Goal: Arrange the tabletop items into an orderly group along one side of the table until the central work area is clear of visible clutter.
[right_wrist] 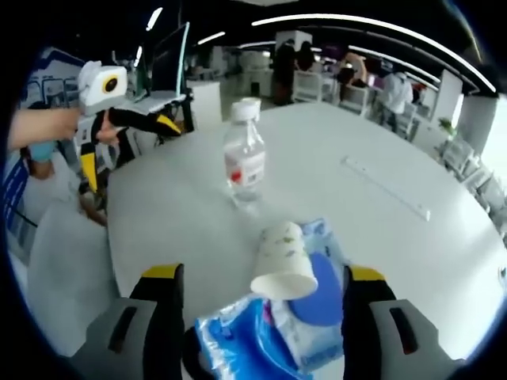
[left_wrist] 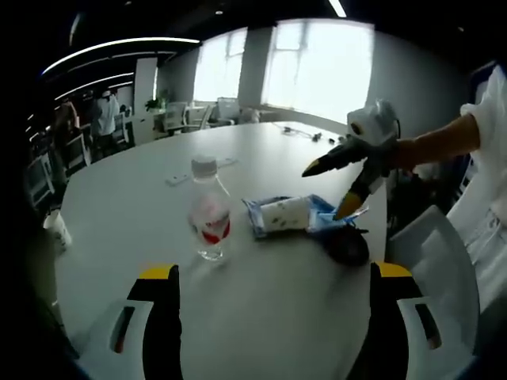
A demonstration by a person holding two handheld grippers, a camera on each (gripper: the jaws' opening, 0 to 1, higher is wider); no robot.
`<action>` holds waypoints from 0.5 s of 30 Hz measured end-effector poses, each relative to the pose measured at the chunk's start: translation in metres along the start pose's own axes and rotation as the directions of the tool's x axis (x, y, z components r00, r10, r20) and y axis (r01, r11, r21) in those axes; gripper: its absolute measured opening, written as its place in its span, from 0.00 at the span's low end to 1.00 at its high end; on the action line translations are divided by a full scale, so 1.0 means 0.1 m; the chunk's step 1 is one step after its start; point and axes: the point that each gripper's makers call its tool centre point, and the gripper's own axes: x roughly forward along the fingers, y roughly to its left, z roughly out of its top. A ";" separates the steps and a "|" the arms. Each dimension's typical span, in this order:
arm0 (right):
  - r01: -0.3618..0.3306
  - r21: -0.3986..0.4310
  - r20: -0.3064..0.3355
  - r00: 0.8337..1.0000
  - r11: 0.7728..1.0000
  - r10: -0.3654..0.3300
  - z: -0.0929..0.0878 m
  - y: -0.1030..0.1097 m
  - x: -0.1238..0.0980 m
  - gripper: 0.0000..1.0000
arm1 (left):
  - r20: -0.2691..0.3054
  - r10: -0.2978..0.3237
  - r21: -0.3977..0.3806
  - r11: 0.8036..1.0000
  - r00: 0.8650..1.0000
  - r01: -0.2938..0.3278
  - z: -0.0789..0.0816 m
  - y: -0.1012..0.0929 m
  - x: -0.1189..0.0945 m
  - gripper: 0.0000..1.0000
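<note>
The right tongs (right_wrist: 257, 305) hover spread wide, nothing pinched, with the paper cup (right_wrist: 283, 261) lying on its side dead ahead at twelve o'clock, mouth toward the camera, its long axis running straight away. It rests on the blue wipes packet (right_wrist: 261, 336), apparently touching. The water bottle (right_wrist: 244, 162) stands upright beyond. The left tongs (left_wrist: 269, 293), also spread and empty, sit farther back on the bench (left_wrist: 277, 317), so the right is nearer.

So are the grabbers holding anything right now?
No, nothing. The right gripper hangs open above the blue wipes pack and the paper cup. The left gripper is open in the air, away from the water bottle.
</note>
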 end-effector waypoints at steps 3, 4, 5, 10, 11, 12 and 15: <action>0.006 0.012 0.003 1.000 1.000 -0.006 -0.02 0.00 -0.01 0.79 | 0.008 -0.002 -0.001 1.000 1.000 0.002 -0.01 -0.03 0.00 0.97; 0.006 0.010 0.001 1.000 1.000 -0.006 -0.03 0.00 -0.01 0.79 | 0.010 0.004 -0.002 1.000 1.000 -0.004 -0.01 -0.03 0.00 0.97; 0.007 0.004 -0.003 1.000 1.000 -0.007 -0.05 0.00 -0.02 0.79 | 0.016 0.015 -0.007 1.000 1.000 -0.015 0.00 -0.02 -0.01 0.97; -0.007 0.023 -0.018 1.000 1.000 0.007 -0.10 -0.05 -0.02 0.78 | 0.036 0.049 -0.029 0.998 0.998 -0.048 0.05 -0.03 -0.03 0.97; -0.007 0.038 -0.015 1.000 0.999 0.008 -0.10 -0.07 -0.02 0.78 | 0.037 0.055 -0.033 0.998 0.998 -0.053 0.05 -0.04 -0.03 0.97; -0.015 0.062 -0.005 1.000 0.998 0.016 -0.09 -0.07 -0.02 0.78 | 0.040 0.058 -0.034 0.998 0.998 -0.056 0.06 -0.07 -0.03 0.97; -0.036 0.099 -0.005 0.999 0.994 0.037 -0.11 -0.10 0.01 0.78 | 0.053 0.078 -0.045 0.996 0.996 -0.075 0.07 -0.09 -0.05 0.97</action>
